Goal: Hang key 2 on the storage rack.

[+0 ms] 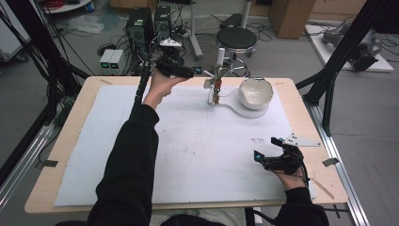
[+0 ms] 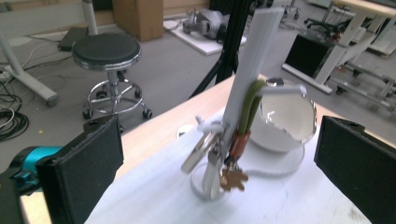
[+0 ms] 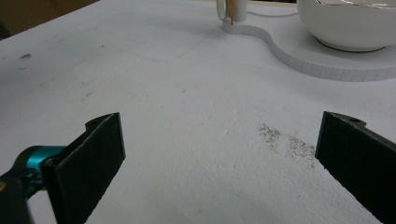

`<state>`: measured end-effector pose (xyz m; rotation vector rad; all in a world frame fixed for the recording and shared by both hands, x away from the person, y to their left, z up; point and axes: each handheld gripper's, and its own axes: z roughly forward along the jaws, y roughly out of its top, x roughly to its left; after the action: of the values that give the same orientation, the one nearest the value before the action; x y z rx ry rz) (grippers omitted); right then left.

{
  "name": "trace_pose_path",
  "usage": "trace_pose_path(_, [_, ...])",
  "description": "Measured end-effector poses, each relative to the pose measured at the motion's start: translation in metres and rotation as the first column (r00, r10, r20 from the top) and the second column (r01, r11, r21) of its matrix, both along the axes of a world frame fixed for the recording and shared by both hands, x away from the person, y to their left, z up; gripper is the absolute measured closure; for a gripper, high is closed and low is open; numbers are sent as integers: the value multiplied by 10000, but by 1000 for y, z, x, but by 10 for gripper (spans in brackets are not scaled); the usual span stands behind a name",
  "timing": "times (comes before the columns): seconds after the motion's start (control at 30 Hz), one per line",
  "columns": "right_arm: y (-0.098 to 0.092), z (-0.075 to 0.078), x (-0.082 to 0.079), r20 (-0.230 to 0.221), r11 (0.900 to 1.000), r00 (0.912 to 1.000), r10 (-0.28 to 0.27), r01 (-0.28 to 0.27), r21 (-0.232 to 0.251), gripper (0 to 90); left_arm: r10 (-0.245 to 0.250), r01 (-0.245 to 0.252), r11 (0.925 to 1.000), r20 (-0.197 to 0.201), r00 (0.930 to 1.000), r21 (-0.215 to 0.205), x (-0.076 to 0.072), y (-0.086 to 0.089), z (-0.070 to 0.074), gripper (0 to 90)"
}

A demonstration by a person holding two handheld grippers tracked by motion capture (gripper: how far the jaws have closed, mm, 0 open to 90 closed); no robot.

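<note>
The left tool (image 1: 200,71), jaws apart, is hovering near the keys (image 2: 223,161) on the stand (image 2: 252,70); the right tool (image 1: 267,149), jaws apart, is resting on the bench (image 1: 188,141).

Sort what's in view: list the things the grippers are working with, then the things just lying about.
In play: left gripper, open, facing the key bunch hanging on the white stand; white bowl; right gripper, open over the mat.

Lying about: stool, cardboard box, floor cables.
</note>
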<state>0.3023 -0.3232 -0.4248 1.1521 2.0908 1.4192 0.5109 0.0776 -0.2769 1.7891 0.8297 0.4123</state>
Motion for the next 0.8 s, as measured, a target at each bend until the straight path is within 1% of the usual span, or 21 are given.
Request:
trace_pose_path(0.03, [0, 0, 0, -60, 10000, 10000, -3, 3, -3, 5, 8, -8, 10000, 21, 10000, 57, -2, 2, -1, 17])
trace_pose_path(0.1, [1, 0, 0, -56, 10000, 10000, 6, -6, 4, 5, 17, -17, 10000, -38, 10000, 83, -6, 6, -3, 17])
trace_pose_path(0.2, [1, 0, 0, -22, 10000, 10000, 81, -81, -35, 5, 19, -18, 9997, -55, 10000, 253, -14, 11, -7, 17])
trace_pose_path(0.3, [4, 0, 0, -19, 9996, 9999, 139, -140, -263, 5, -140, 146, 9993, -175, 9997, 354, -22, 14, -13, 17])
trace_pose_path(0.37, [5, 0, 1, -5, 9995, 9998, 176, -177, -278, 5, -200, 212, 9986, -242, 9995, 494, -26, 16, -16, 17])
trace_pose_path(0.4, [5, 0, 1, -43, 9995, 9999, 160, -161, -276, 5, -236, 253, 9982, -308, 9992, 546, -28, 17, -16, 17])
trace_pose_path(0.43, [5, 0, 1, 16, 9994, 9999, 153, -152, -296, 5, -260, 280, 9979, -357, 9990, 575, -30, 19, -17, 17])
trace_pose_path(0.53, [5, 0, 0, -28, 9996, 9999, 134, -134, -239, 5, -238, 258, 9976, -326, 9992, 640, -38, 25, -17, 17])
trace_pose_path(0.67, [5, 0, -1, -45, 9997, 9999, 106, -107, -238, 5, -156, 193, 9947, -370, 9992, 1012, -48, 34, -19, 17])
trace_pose_path(0.73, [5, 0, -1, -23, 9995, 9999, 158, -159, -288, 5, -102, 136, 9950, -350, 9993, 989, -54, 40, -21, 17])
trace_pose_path(0.8, [5, 0, 0, -16, 9994, 9999, 147, -147, -318, 5, -217, 250, 9958, -383, 9990, 880, -59, 46, -23, 17])
